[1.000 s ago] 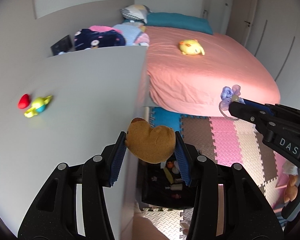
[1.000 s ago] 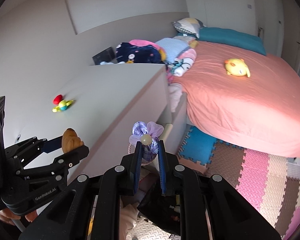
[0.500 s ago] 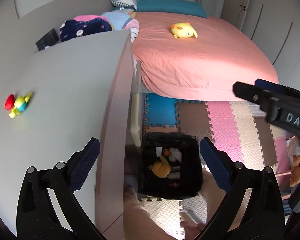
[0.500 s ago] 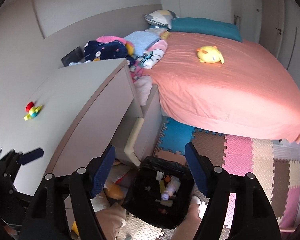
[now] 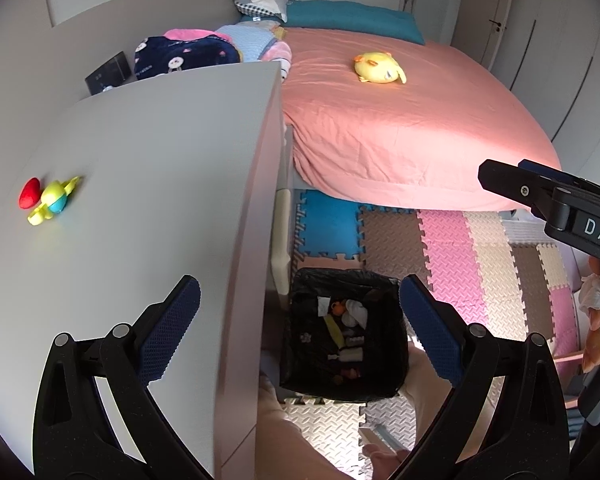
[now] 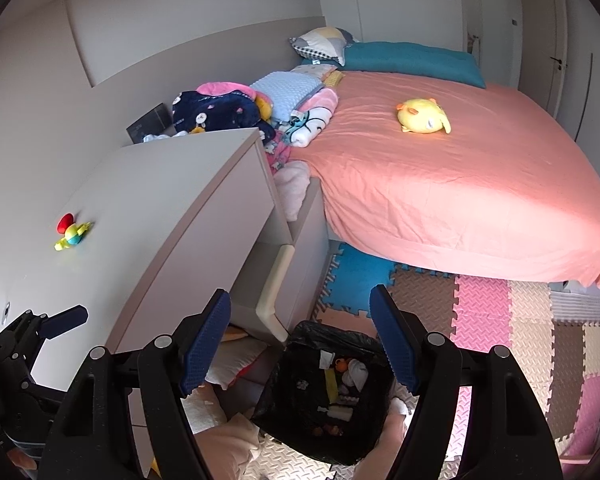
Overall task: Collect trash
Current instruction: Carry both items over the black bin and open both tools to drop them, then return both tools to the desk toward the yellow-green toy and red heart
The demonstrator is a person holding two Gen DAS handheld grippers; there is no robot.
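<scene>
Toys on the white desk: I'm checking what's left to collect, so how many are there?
2, touching each other near the white desk's left side: a red toy and a yellow-and-blue toy. Others may lie outside the view.

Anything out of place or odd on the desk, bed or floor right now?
Two strays: a small red, yellow and blue toy lies alone on the white desktop, and a yellow plush sits on the pink bed. The black-lined bin stands upright on the floor mats; nothing looks spilled around it.
</scene>
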